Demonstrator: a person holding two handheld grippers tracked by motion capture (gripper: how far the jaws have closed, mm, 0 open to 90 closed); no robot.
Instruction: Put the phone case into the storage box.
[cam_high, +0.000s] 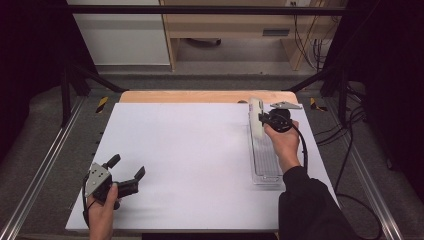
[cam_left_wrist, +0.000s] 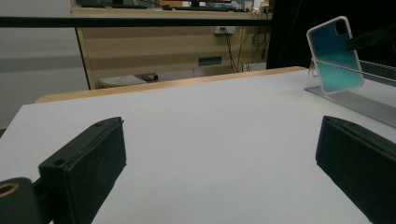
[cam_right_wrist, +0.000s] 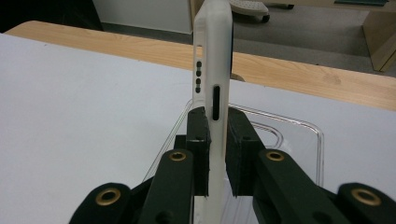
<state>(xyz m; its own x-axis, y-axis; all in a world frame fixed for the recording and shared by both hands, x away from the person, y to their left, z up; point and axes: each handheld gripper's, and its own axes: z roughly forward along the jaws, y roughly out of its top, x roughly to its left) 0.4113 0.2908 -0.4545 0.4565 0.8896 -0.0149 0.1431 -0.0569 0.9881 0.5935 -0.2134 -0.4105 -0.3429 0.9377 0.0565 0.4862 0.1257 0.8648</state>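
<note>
One white-rimmed, teal-backed soft plastic phone case (cam_right_wrist: 212, 79) stands on edge above one clear, ridged rectangular plastic tray (cam_high: 264, 159) at the white table's (cam_high: 190, 150) right side. The right gripper (cam_right_wrist: 215, 122) clamps its lower rim between narrow-set jaws. The left gripper (cam_high: 128, 169), well apart, rests wide open, holding nothing.

From my high view I look forward and down over the whole white table (cam_high: 190, 160). My left gripper view skims low across it toward the distant phone case (cam_left_wrist: 334, 55), which my right gripper view faces edge-on, close up.
</note>
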